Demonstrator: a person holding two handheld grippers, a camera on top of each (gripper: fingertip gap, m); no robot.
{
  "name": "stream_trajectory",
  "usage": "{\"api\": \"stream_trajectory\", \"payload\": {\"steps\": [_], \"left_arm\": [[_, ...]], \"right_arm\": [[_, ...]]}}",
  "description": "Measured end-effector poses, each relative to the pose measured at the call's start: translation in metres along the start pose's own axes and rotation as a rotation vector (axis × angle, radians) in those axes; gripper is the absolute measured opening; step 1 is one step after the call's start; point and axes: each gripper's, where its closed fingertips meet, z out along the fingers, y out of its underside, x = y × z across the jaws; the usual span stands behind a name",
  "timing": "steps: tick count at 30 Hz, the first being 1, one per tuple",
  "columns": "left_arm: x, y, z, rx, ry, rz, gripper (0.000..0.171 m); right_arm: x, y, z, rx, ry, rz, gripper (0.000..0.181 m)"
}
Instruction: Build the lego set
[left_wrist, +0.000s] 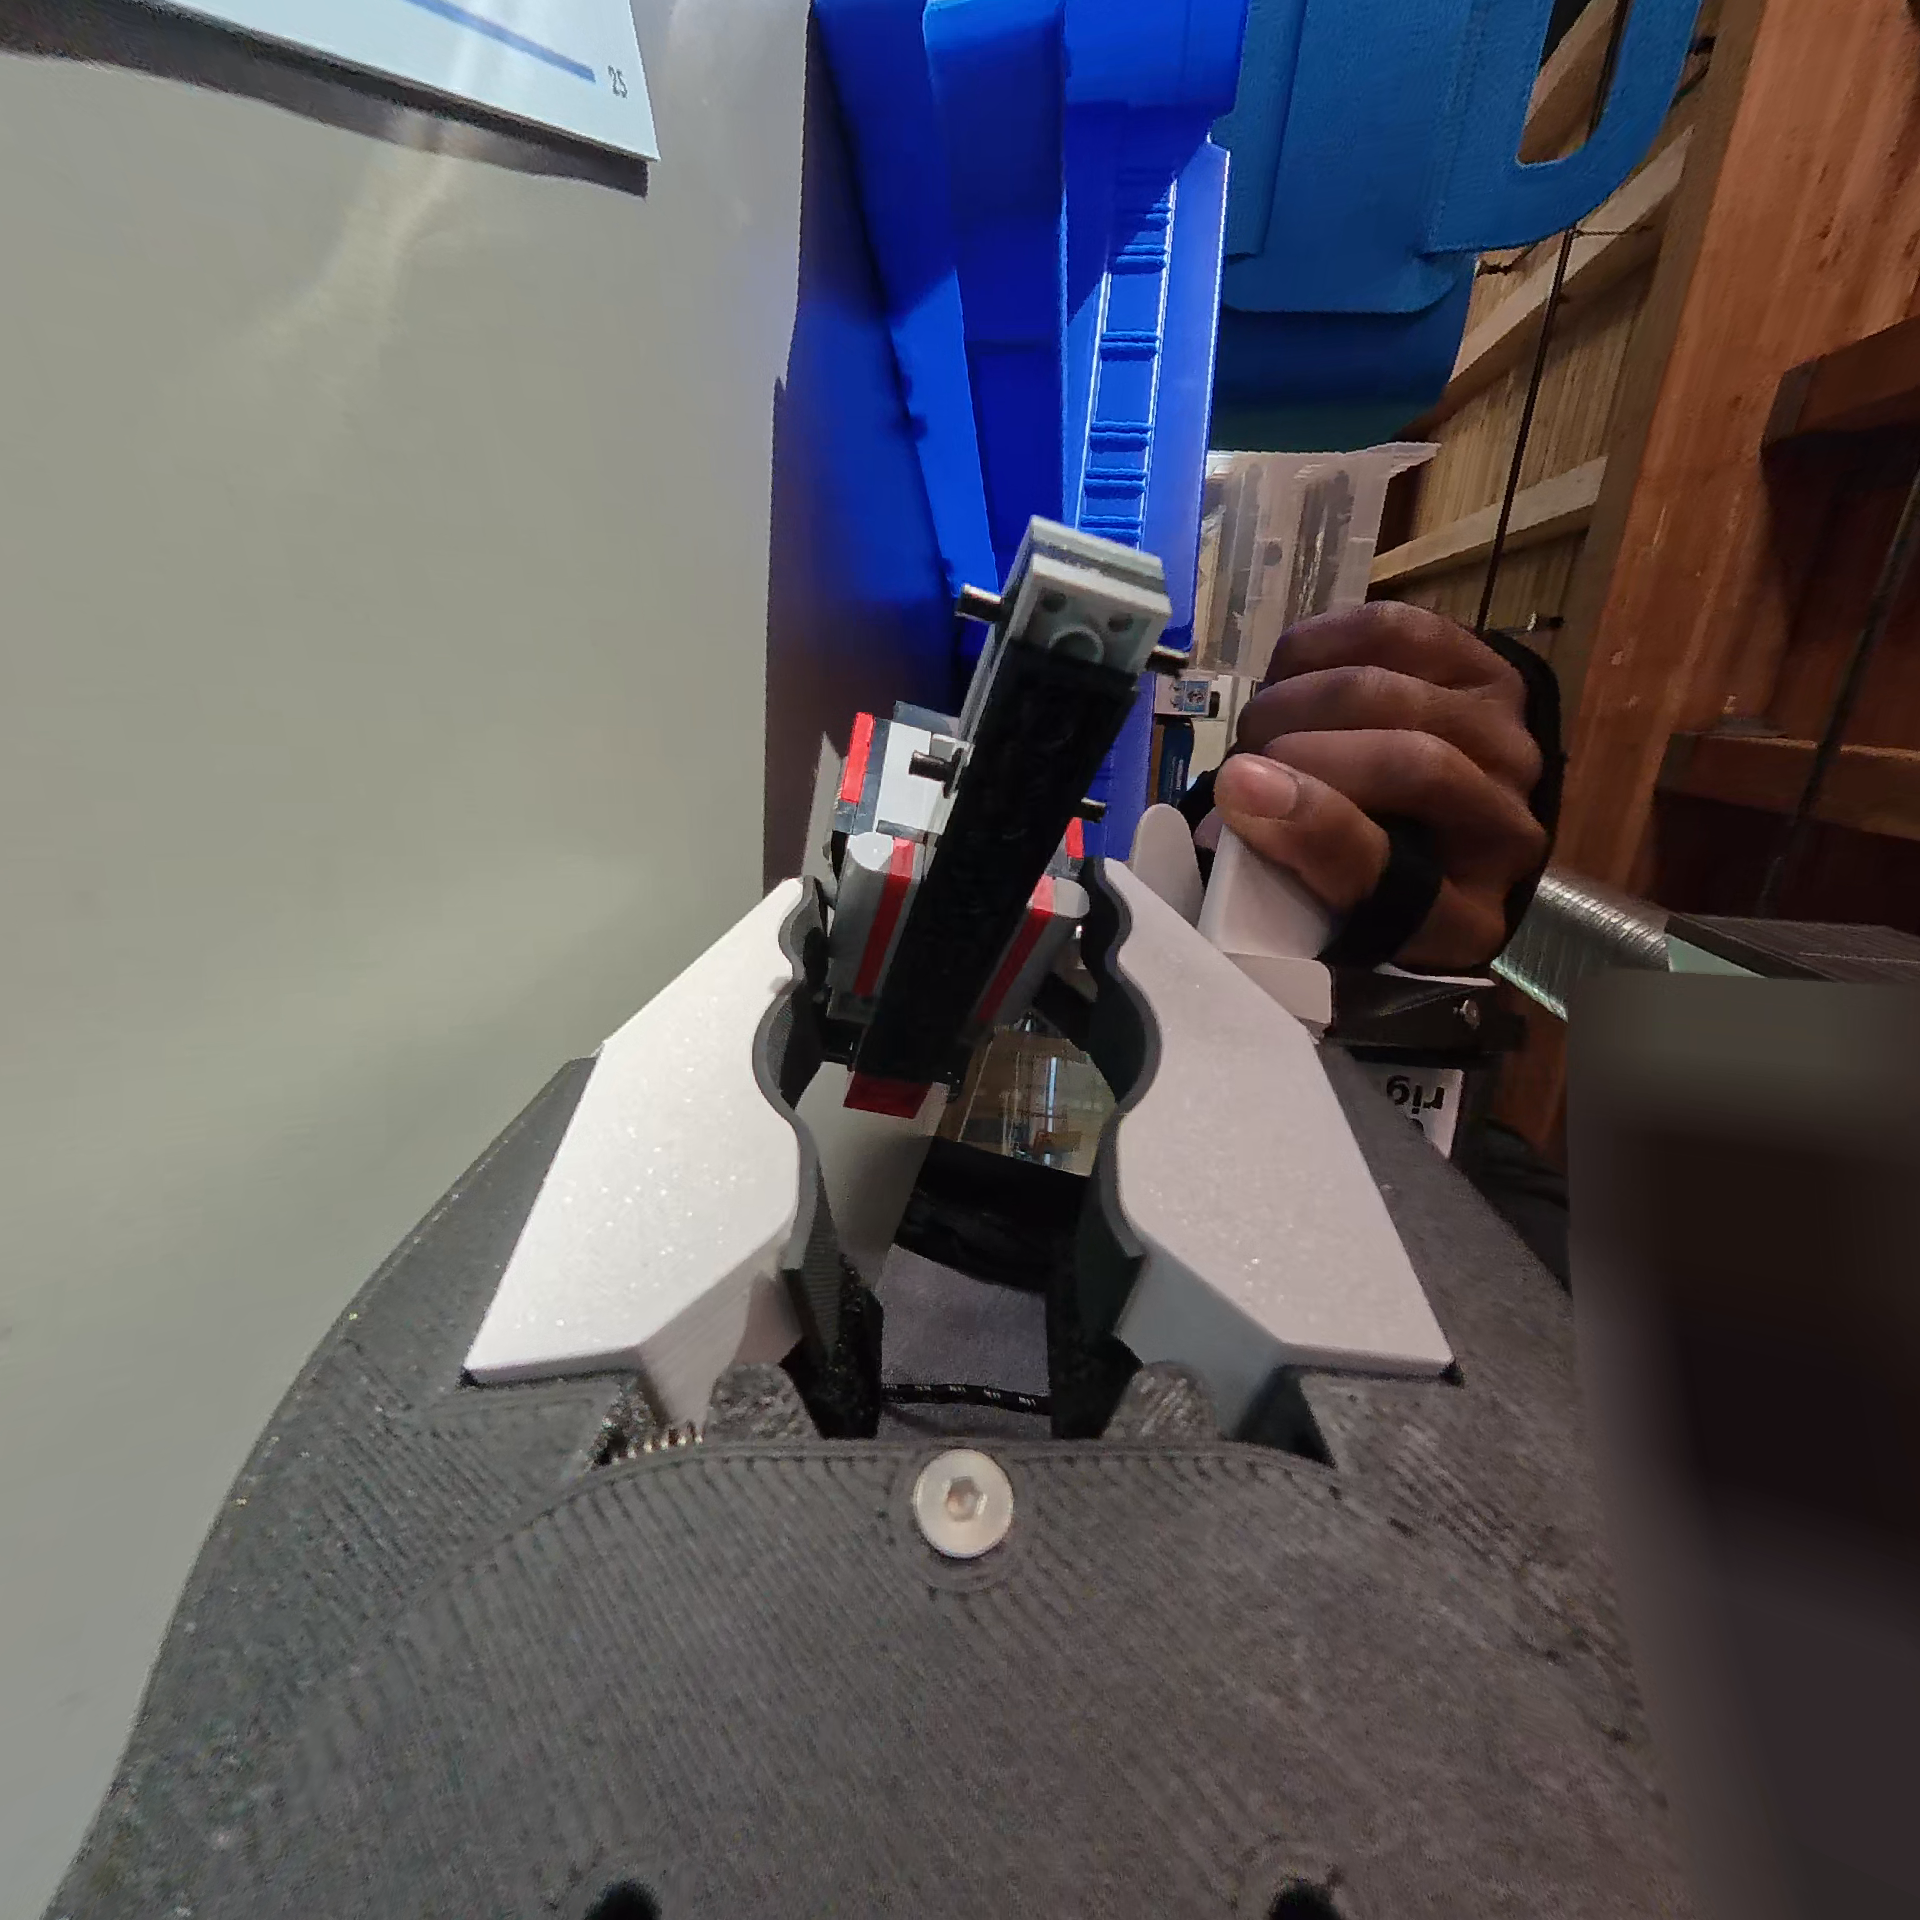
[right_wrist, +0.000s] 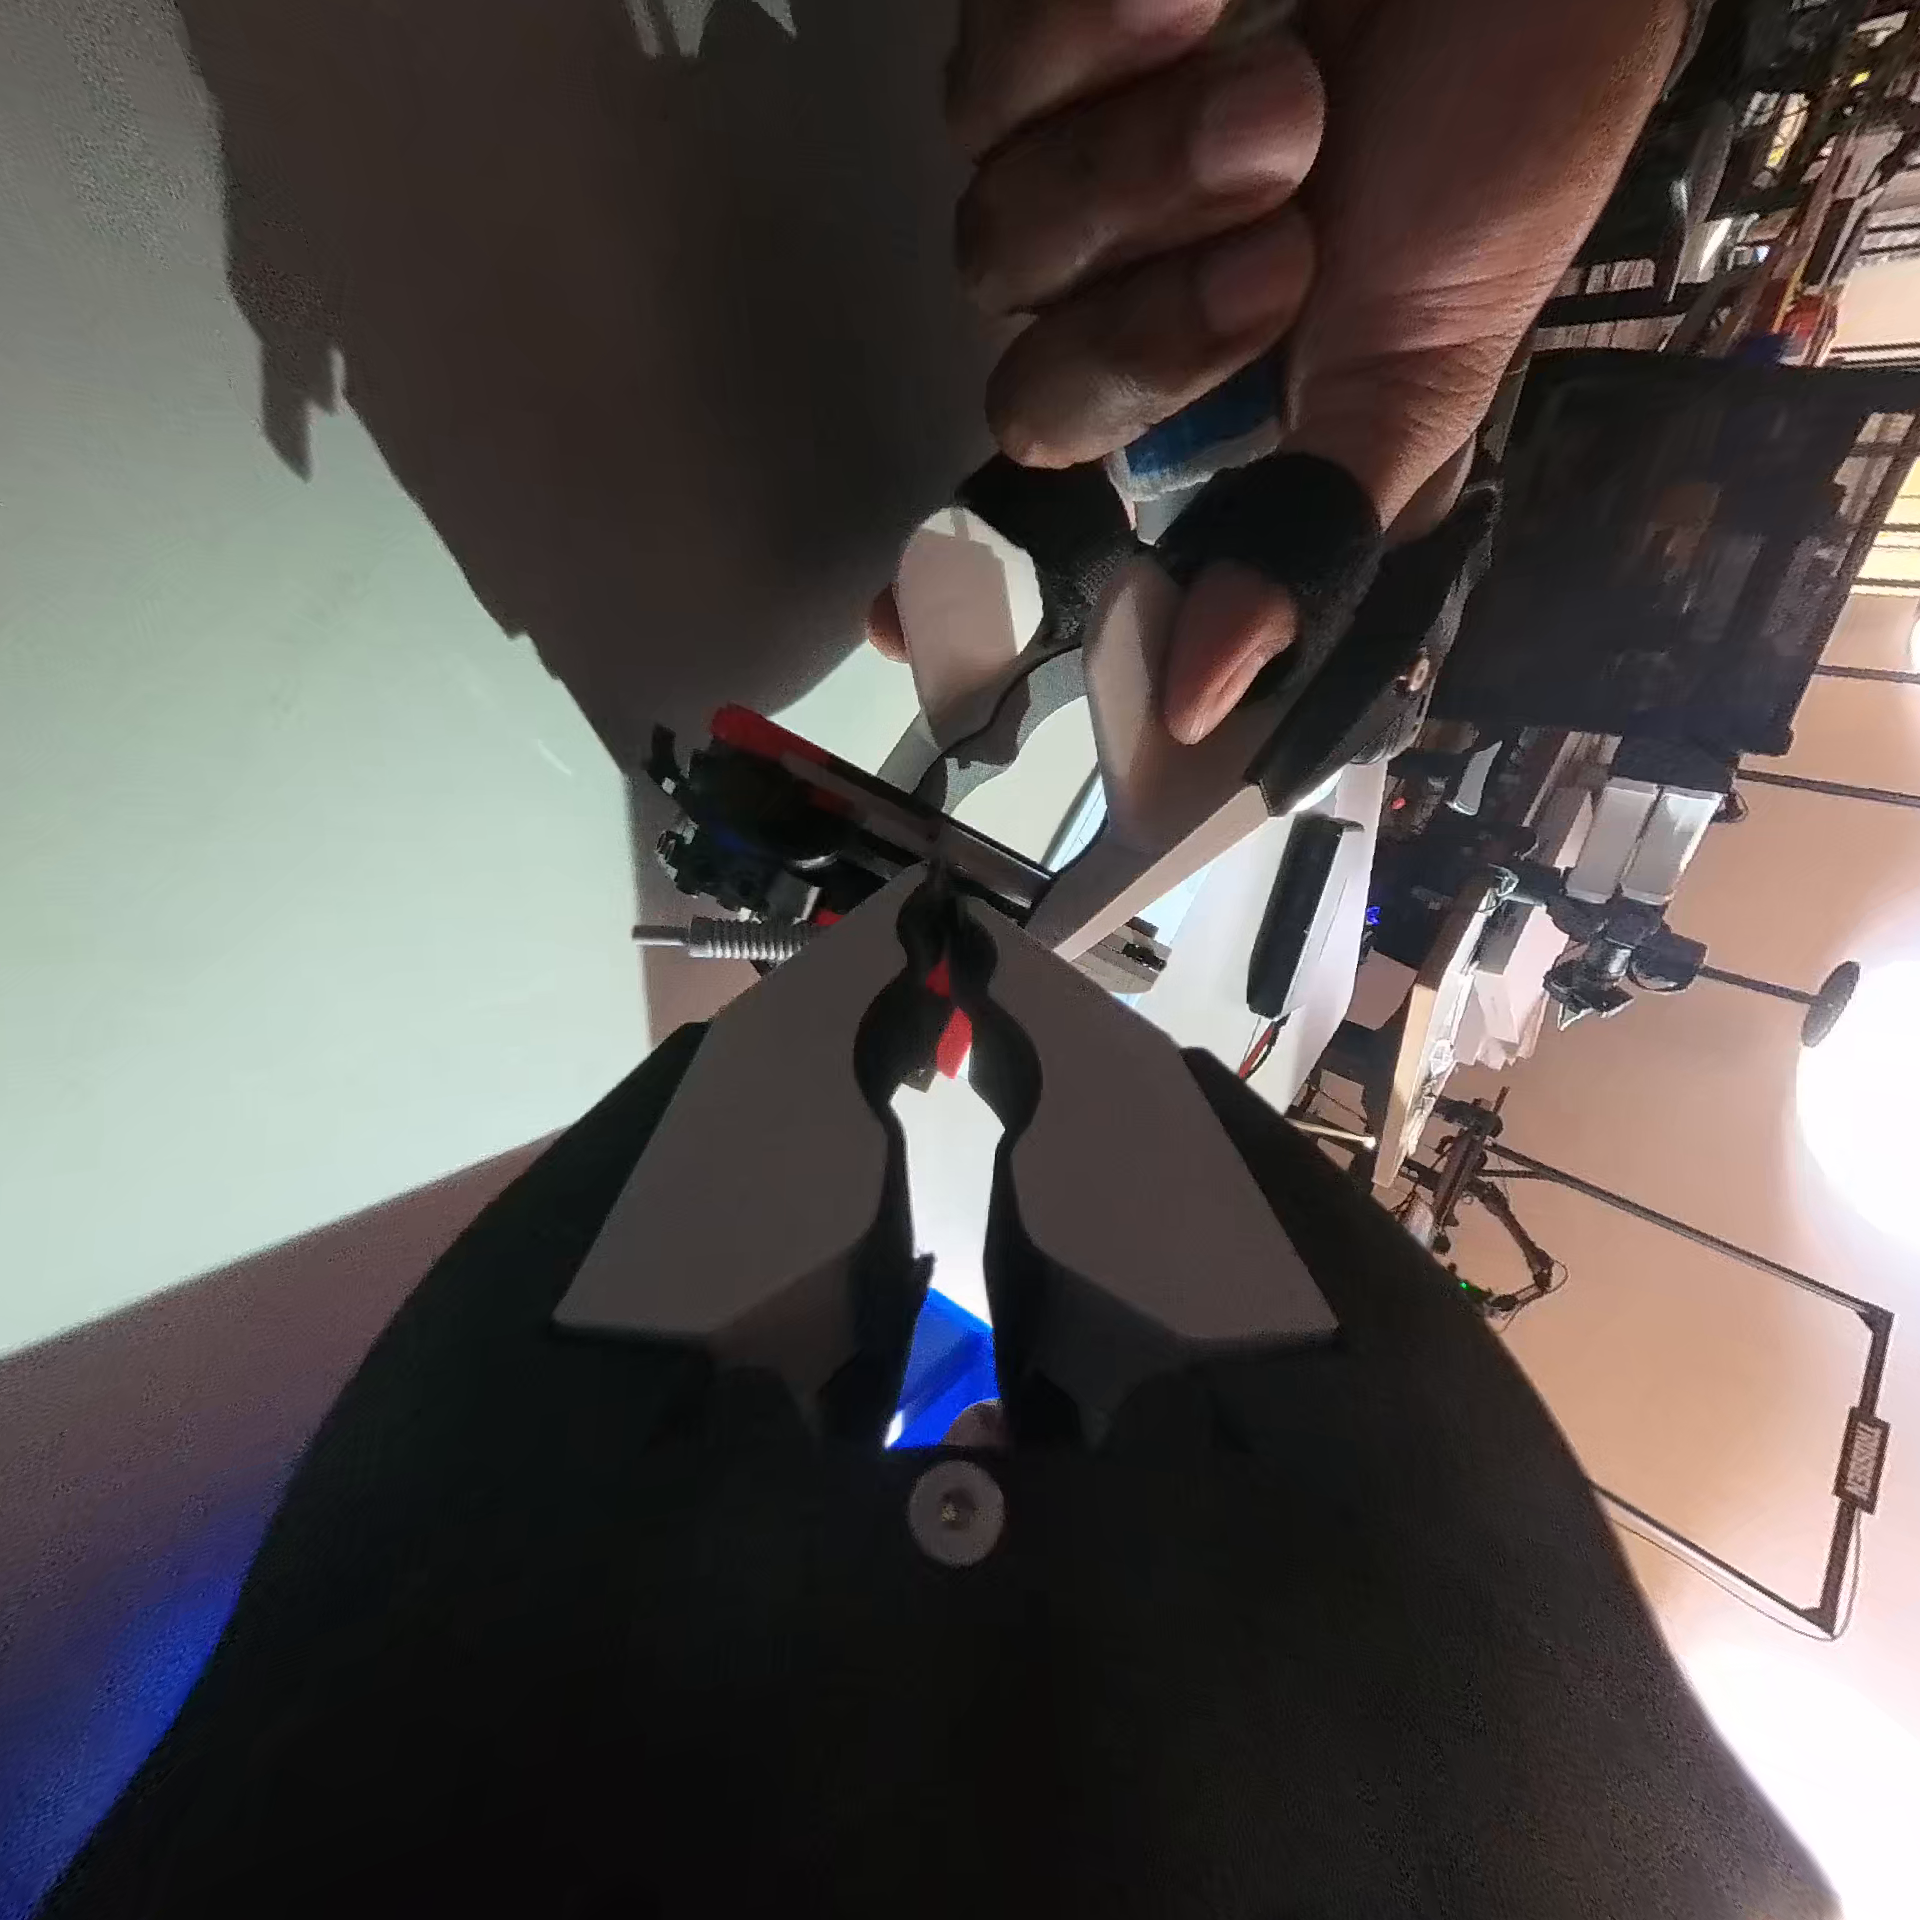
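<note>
My left gripper (left_wrist: 951, 894) is shut on the lego model (left_wrist: 1039, 748), a black, grey and red build with small black pins, and holds it up in the air, tilted up and to the right. In the right wrist view the same model (right_wrist: 821, 810) sits in the left gripper (right_wrist: 987, 852), held by a hand (right_wrist: 1195, 260). My right gripper (right_wrist: 940, 894) is shut, its tips against the model, with a small red lego piece (right_wrist: 951, 1013) between its fingers. In the left wrist view the hand (left_wrist: 1382, 769) holding the right gripper is just right of the model.
A blue plastic bin (left_wrist: 987, 312) stands behind the model. An instruction booklet (left_wrist: 468, 73) lies on the pale table (left_wrist: 312, 623) at upper left. Wooden shelving (left_wrist: 1714, 416) is to the right. Tripods and a dark monitor (right_wrist: 1662, 540) stand farther off.
</note>
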Motion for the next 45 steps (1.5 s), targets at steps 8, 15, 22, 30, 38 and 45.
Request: {"api": "stream_trajectory", "payload": {"steps": [8, 15, 22, 30, 38, 45], "left_arm": [[-0.001, -0.005, -0.002, 0.025, 0.024, -0.023, 0.05], [0.0, -0.012, -0.001, 0.062, 0.056, -0.062, 0.051], [-0.001, -0.02, -0.004, 0.101, 0.089, -0.103, 0.051], [-0.004, -0.027, -0.012, 0.14, 0.078, -0.075, 0.051], [-0.002, -0.023, -0.011, 0.147, 0.089, -0.047, 0.05], [0.003, -0.018, -0.009, 0.153, 0.102, -0.022, 0.05]], "right_arm": [[0.004, 0.009, 0.003, -0.002, 0.043, 0.08, 0.001], [0.009, 0.016, 0.005, -0.005, 0.102, 0.158, 0.002], [0.023, 0.026, 0.0, -0.001, 0.185, 0.274, 0.005], [0.021, 0.055, -0.029, -0.07, 0.212, 0.734, 0.008], [-0.056, 0.068, -0.066, -0.186, 0.158, 1.364, 0.01], [-0.129, 0.072, -0.072, -0.362, 0.026, 1.505, 0.021]]}}
